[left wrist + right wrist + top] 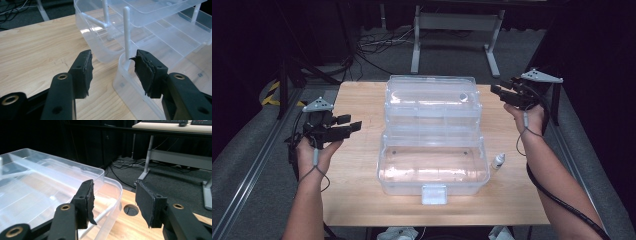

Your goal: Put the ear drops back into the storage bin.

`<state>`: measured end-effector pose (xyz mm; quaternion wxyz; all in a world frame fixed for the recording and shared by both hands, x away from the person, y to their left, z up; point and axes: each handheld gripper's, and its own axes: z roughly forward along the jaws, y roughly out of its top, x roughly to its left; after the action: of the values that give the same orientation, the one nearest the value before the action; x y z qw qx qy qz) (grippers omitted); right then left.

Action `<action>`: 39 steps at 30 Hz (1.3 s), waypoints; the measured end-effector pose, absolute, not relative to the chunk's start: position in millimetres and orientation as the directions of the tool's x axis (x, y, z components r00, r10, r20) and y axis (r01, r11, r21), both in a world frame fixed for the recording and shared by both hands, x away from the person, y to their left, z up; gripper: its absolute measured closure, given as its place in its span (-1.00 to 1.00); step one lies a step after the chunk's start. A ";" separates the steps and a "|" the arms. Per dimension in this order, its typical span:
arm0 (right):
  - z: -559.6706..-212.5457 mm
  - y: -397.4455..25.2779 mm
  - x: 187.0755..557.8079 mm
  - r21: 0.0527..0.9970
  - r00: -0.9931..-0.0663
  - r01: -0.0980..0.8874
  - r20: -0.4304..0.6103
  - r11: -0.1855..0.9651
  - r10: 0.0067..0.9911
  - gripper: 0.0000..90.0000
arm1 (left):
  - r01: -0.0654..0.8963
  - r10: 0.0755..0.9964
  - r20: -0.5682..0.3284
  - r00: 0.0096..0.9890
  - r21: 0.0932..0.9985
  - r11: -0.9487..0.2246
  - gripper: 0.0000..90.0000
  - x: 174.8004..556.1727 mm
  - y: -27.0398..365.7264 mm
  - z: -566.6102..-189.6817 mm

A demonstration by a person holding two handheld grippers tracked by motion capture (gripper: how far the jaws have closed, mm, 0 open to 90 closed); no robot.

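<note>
Left gripper (346,123): held in the person's left hand over the left side of the table, jaws spread with nothing between them. In the left gripper view (113,70) it pointed at the near left corner of the box, where a thin white hinge arm (127,35) rose from the base.

Right gripper (498,90): held in the right hand by the far right corner of the box, jaws spread and empty. In the right gripper view (115,202) the raised tray's corner lay just ahead and to its left.

Clear plastic tackle box (433,137): stood in the middle of the wooden table (357,175), folded open, its upper trays (432,102) stepped back above the deep base, its latch (434,194) facing the person. Its compartments looked empty apart from a small round thing in the top tray, too small to name.

Dropper bottle (498,161): lay on the table just beside the base's right wall, untouched.

Step in hand: both grippers seemed poised either side of the open box, an approach rather than a grip.

Next move: probably closing in on the trays or lid from both sides; each gripper would need to meet a thin clear rim squarely, as the plastic looked slick.

Edges and room: open wood to the left of the box; on the right the bottle sat in the way near the base, and the table edge ran close under the right hand.
</note>
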<state>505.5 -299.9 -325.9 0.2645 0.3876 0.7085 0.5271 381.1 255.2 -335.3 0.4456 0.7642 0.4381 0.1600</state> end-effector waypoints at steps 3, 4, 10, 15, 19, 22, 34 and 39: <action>-322.5 -305.2 496.2 0.949 -0.579 0.267 0.018 0.168 0.815 0.10 | 0.527 0.810 -0.147 0.568 0.821 -0.220 0.04 379.9 256.8 -334.6; -322.5 -305.2 496.2 0.949 -0.579 0.267 0.018 0.168 0.815 0.10 | 0.527 0.810 -0.147 0.568 0.821 -0.220 0.03 379.9 256.8 -334.6; -316.7 -311.7 476.8 0.942 -0.628 0.283 0.039 0.182 0.777 0.00 | 0.531 0.805 -0.154 0.573 0.818 -0.222 0.02 380.5 254.9 -335.8; -312.6 -314.4 464.2 0.934 -0.653 0.296 0.046 0.198 0.756 -0.03 | 0.534 0.800 -0.156 0.579 0.814 -0.228 0.02 380.3 254.1 -335.8; -310.0 -318.5 456.7 0.919 -0.666 0.326 0.056 0.224 0.744 -0.06 | 0.537 0.798 -0.159 0.581 0.812 -0.229 0.02 379.7 254.5 -335.9; -308.2 -321.9 451.9 0.906 -0.672 0.342 0.051 0.248 0.739 -0.05 | 0.542 0.796 -0.164 0.582 0.808 -0.230 0.02 379.1 254.4 -336.0; -300.5 -333.5 432.8 0.873 -0.720 0.345 0.009 0.346 0.694 -0.02 | 0.549 0.792 -0.165 0.588 0.800 -0.241 0.02 376.8 254.7 -335.0; -299.3 -333.7 427.1 0.855 -0.734 0.351 -0.002 0.382 0.679 -0.01 | 0.551 0.788 -0.159 0.595 0.794 -0.256 0.02 377.2 253.4 -336.3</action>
<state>427.1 -333.7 -299.3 0.1797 0.3175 0.8115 0.4565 377.2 253.4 -336.3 0.4334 0.7807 0.4290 0.1366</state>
